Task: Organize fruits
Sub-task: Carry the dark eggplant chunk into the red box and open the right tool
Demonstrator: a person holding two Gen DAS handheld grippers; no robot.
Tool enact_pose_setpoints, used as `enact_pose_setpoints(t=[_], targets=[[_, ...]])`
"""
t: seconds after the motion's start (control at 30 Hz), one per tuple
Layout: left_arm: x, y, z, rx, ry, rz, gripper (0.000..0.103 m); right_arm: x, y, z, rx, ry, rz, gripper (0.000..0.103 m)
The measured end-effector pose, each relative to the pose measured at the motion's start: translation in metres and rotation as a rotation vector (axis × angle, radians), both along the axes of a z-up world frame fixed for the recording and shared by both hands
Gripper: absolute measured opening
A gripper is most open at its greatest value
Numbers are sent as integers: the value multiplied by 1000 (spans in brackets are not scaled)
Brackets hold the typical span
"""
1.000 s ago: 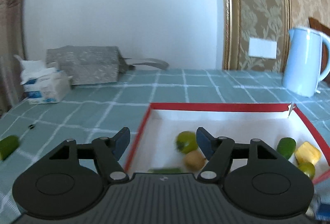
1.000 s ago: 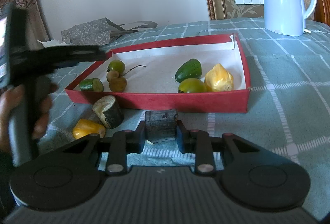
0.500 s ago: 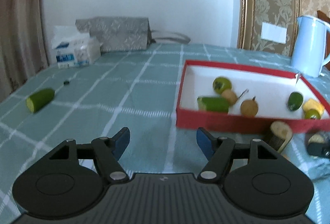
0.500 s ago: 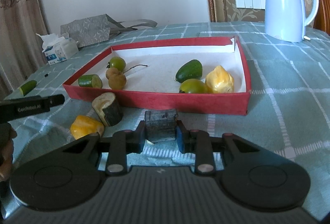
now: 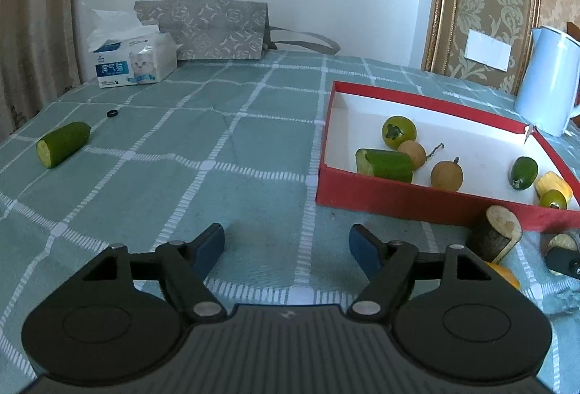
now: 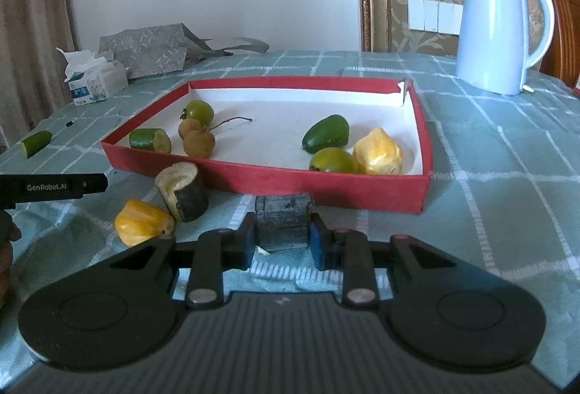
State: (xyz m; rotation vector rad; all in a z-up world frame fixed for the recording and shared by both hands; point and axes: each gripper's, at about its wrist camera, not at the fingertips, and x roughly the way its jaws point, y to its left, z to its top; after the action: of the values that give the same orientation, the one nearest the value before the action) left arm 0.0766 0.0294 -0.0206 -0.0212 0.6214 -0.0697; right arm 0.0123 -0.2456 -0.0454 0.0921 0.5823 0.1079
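My right gripper (image 6: 281, 236) is shut on a dark-skinned fruit chunk (image 6: 282, 221), just in front of the red box (image 6: 253, 181). Left of it on the cloth lie another dark chunk with a pale cut face (image 6: 185, 192) and a yellow fruit (image 6: 143, 221). The box holds a green tomato (image 5: 398, 132), two brown longans (image 5: 446, 175), a cucumber piece (image 5: 386, 164), a green oval fruit (image 6: 326, 134) and a yellow fruit (image 6: 378, 152). My left gripper (image 5: 286, 234) hangs over bare cloth left of the box, its jaws opening with nothing between them. A cut cucumber piece (image 5: 63, 143) lies far left.
A pale blue kettle (image 6: 500, 31) stands behind the box at the right. At the back left are a tissue pack (image 5: 134, 62) and a grey patterned bag (image 5: 214, 27). A small black ring (image 5: 113, 113) lies near the loose cucumber. A wooden chair (image 6: 563, 27) is at the right edge.
My left gripper has drawn back from over the box and to the left, now low over the cloth, with its jaws a little wider. The right gripper keeps its grip on the chunk.
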Motion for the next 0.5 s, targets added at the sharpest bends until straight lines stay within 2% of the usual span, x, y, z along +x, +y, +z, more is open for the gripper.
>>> enact_pose_setpoints(t=[0.23, 0.3, 0.37, 0.5], targets=[[1, -1, 0, 4, 5, -5, 81, -6, 2, 4, -12, -10, 8, 28], [1, -2, 0, 5, 5, -5, 81, -7, 4, 10, -23, -23, 14, 28], [1, -3, 0, 8, 8, -8, 87, -8, 5, 19, -41, -44, 22, 28], [2, -3, 0, 10, 12, -5, 88, -1, 10, 35, -79, -79, 28, 28]])
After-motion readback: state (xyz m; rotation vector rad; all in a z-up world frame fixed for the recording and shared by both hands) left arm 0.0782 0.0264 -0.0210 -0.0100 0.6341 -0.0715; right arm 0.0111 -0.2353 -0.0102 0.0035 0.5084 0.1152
